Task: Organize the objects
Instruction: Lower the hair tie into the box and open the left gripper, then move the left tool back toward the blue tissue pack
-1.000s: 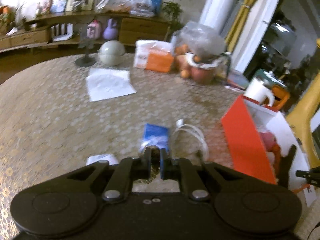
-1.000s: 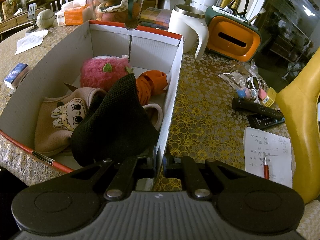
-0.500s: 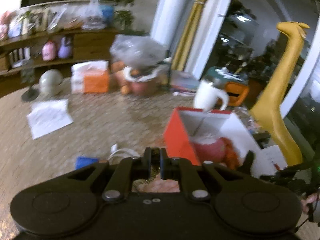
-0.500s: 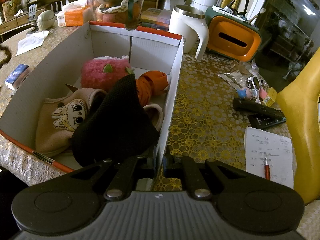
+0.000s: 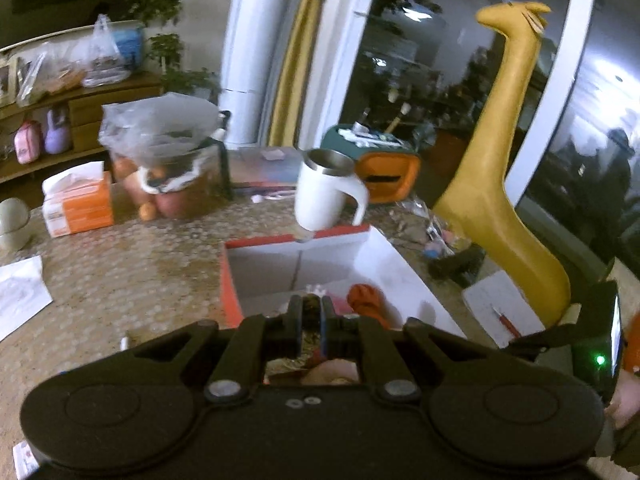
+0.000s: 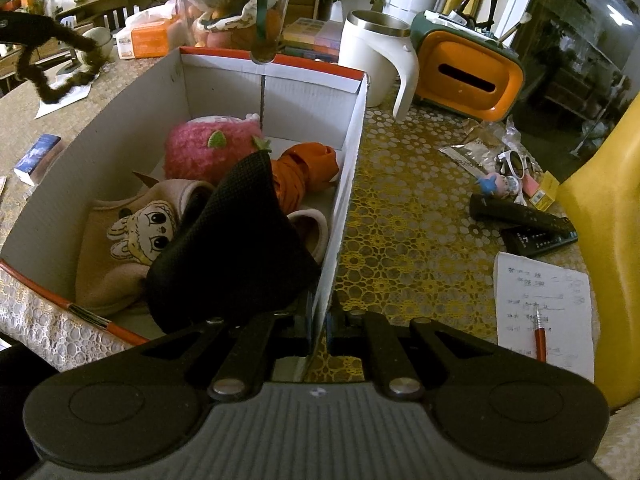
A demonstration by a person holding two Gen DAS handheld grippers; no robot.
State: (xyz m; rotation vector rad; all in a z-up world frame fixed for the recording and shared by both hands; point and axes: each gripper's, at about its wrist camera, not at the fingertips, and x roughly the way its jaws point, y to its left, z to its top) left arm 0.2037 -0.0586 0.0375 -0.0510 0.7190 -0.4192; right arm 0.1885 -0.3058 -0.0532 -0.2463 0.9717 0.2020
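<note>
An open cardboard box (image 6: 348, 168) with a red outside (image 5: 231, 280) holds a pink plush (image 6: 208, 148), an orange folded item (image 6: 304, 168), a beige cloth with a rabbit face (image 6: 136, 232) and a black mesh piece (image 6: 240, 232). My right gripper (image 6: 318, 316) is shut on the box's right wall at the near corner. My left gripper (image 5: 310, 308) hovers over the box's near end, shut on a brown fuzzy band. In the right wrist view that band (image 6: 56, 88) dangles as a loop above the table, left of the box.
Behind the box stand a white mug (image 6: 376, 60), an orange tissue holder (image 6: 468, 76) and a bag of fruit (image 5: 168, 160). Remotes (image 6: 520, 216), small toys and a note with a pen (image 6: 544, 304) lie to the right. A yellow giraffe (image 5: 500, 160) rises beside them. A blue pack (image 6: 38, 152) lies left.
The left gripper swung from the blue pack and white cable over to the box and rose. The fuzzy band came into the right wrist view at upper left. The right gripper stayed put.
</note>
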